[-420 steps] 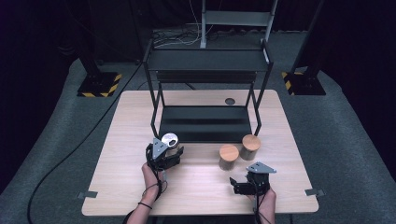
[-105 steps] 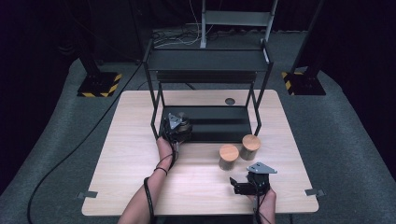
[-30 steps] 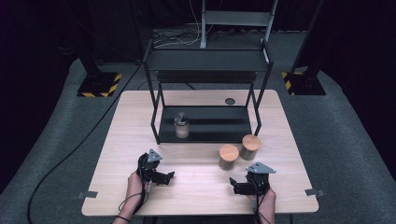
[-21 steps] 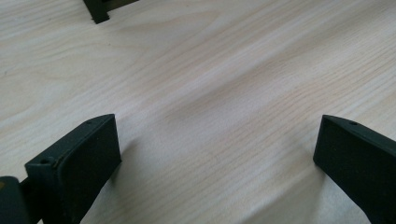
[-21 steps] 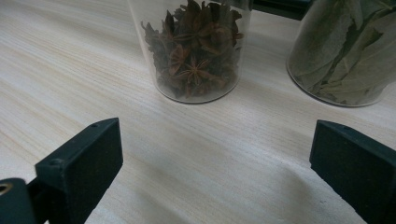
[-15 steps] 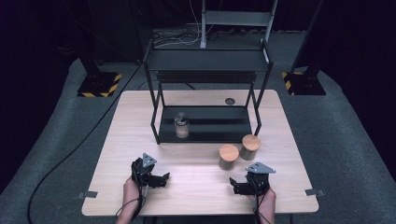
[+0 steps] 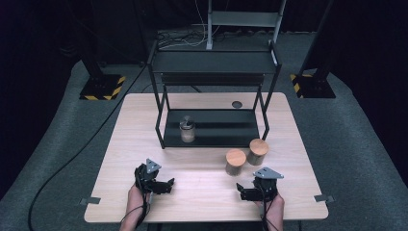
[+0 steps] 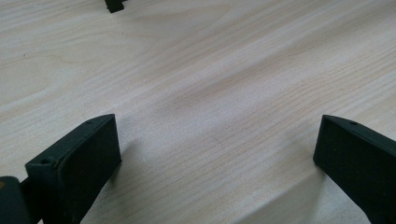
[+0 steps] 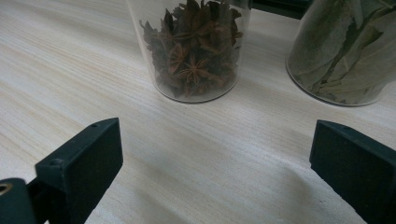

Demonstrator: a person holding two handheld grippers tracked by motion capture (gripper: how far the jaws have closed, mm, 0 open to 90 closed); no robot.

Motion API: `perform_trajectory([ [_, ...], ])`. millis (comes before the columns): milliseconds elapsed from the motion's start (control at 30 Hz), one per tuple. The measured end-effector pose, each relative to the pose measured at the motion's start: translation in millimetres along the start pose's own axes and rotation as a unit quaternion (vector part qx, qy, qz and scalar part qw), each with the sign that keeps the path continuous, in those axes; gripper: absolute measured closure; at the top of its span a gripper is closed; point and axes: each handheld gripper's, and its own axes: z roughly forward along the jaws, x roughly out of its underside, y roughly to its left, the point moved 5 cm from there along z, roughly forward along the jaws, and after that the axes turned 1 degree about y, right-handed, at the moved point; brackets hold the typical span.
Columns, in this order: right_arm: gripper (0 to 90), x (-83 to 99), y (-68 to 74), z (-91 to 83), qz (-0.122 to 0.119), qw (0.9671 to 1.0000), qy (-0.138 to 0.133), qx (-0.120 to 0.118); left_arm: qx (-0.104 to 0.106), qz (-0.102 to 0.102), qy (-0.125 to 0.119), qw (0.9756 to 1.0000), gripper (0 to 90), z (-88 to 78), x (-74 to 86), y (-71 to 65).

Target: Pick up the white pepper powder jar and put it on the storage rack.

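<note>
From the high view, the wooden counter (image 7: 202,192) carries a black two-tier rack (image 7: 214,96) at its far middle, and a small glass jar (image 7: 187,130) with a metal-looking lid stands upright on the left part of the rack's lower shelf. Two jars with round wooden lids stand on the counter just in front of the rack's right end: the star anise jar (image 7: 235,161) nearer the person and the bay leaf jar (image 7: 258,151) just beside it to the right, close together. The left gripper (image 7: 166,185) rests low over the counter near the front edge, held in the person's left hand, well apart from all three jars; the right gripper (image 7: 242,191) sits near the front right, in front of the star anise jar. In the left gripper view, its two black fingers (image 8: 79,163) stand wide apart with only bare wood grain between them, holding nothing. In the right gripper view, its fingers (image 9: 84,163) are likewise spread wide and empty; the star anise jar (image 9: 191,51) stands ahead between them, toward the left, its clear wall showing dark star-shaped pods, and the bay leaf jar (image 9: 345,51), filled with pale green leaves, stands to its right, the two apart.
</note>
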Motion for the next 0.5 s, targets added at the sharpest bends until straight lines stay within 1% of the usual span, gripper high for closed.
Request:
perform_trajectory([
  [500, 1.8, 0.0, -0.4, 0.2, 0.002, 1.0, 0.001, -0.001, 0.0, 0.0, 0.0, 1.0, 0.2, -0.1, 0.1, 0.0],
])
